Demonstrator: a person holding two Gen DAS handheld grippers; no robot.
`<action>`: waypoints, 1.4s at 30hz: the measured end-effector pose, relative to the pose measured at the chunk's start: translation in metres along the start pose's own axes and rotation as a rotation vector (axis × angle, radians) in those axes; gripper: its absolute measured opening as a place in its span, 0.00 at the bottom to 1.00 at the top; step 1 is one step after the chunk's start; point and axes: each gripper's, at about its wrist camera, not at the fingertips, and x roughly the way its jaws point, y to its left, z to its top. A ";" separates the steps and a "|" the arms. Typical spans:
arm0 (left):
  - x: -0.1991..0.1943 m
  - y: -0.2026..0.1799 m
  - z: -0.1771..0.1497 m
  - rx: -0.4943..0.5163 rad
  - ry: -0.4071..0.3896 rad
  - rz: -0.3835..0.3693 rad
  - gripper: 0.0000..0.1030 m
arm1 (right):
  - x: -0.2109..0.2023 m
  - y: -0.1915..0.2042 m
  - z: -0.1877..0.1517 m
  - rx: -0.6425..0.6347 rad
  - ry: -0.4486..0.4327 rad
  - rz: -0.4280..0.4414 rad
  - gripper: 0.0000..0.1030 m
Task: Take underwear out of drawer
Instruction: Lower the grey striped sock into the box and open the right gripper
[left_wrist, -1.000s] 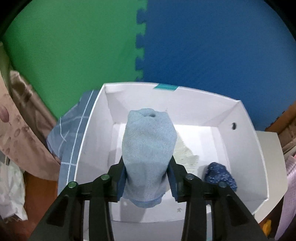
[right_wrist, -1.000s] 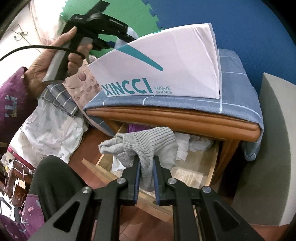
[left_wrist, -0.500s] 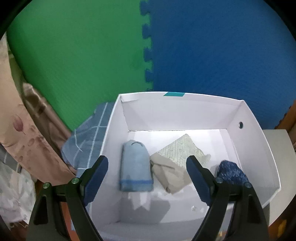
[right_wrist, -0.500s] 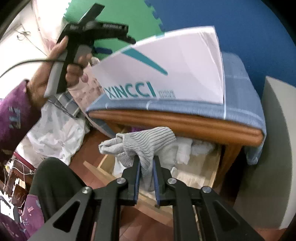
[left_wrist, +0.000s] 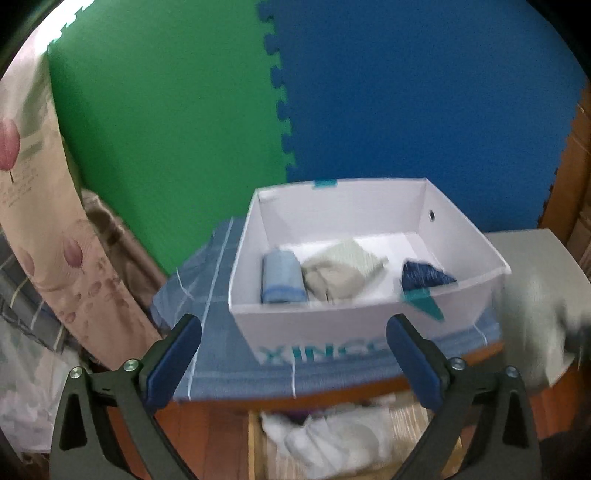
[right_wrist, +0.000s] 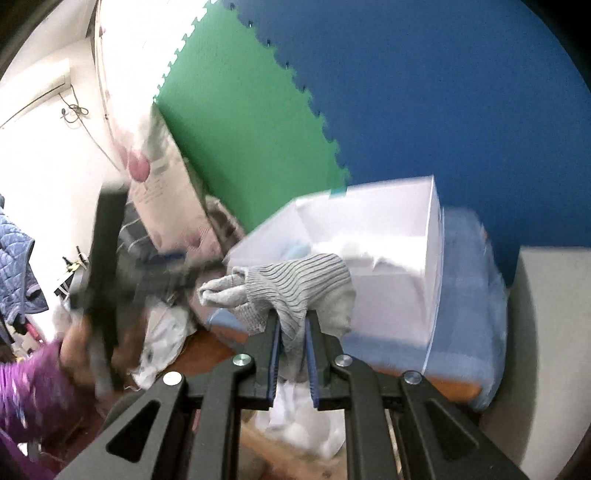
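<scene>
A grey ribbed knitted garment (right_wrist: 291, 288) is hanging pinched between the blue pads of the right gripper (right_wrist: 293, 354), whose jaws are standing nearly together on the cloth, the bulk of it draping above and to the left of the fingertips. Directly beyond it, a white cardboard shoebox (right_wrist: 399, 291) is sitting on a blue checked cloth (right_wrist: 469, 332) over a wooden cabinet top. The left gripper (left_wrist: 293, 363) is holding nothing, its jaws having just been opening to their widest, with the box's front wall showing between the pads. Ahead of it inside the box, a light-blue rolled piece (left_wrist: 282, 275) is lying at the left, a beige folded piece (left_wrist: 340, 275) in the middle, and a dark-blue piece (left_wrist: 424, 275) to the right. Below the left gripper, white fabric (left_wrist: 332, 439) is lying in the open wooden drawer (left_wrist: 255, 443).
</scene>
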 end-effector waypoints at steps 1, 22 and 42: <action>-0.001 0.000 -0.005 -0.003 0.016 -0.009 0.97 | 0.003 0.000 0.010 -0.011 -0.004 -0.009 0.12; 0.023 0.022 -0.067 -0.046 0.161 0.000 0.97 | 0.157 -0.053 0.077 0.025 0.208 -0.310 0.15; 0.053 0.035 -0.115 -0.107 0.323 -0.047 0.97 | 0.022 -0.026 -0.059 0.142 -0.030 -0.107 0.16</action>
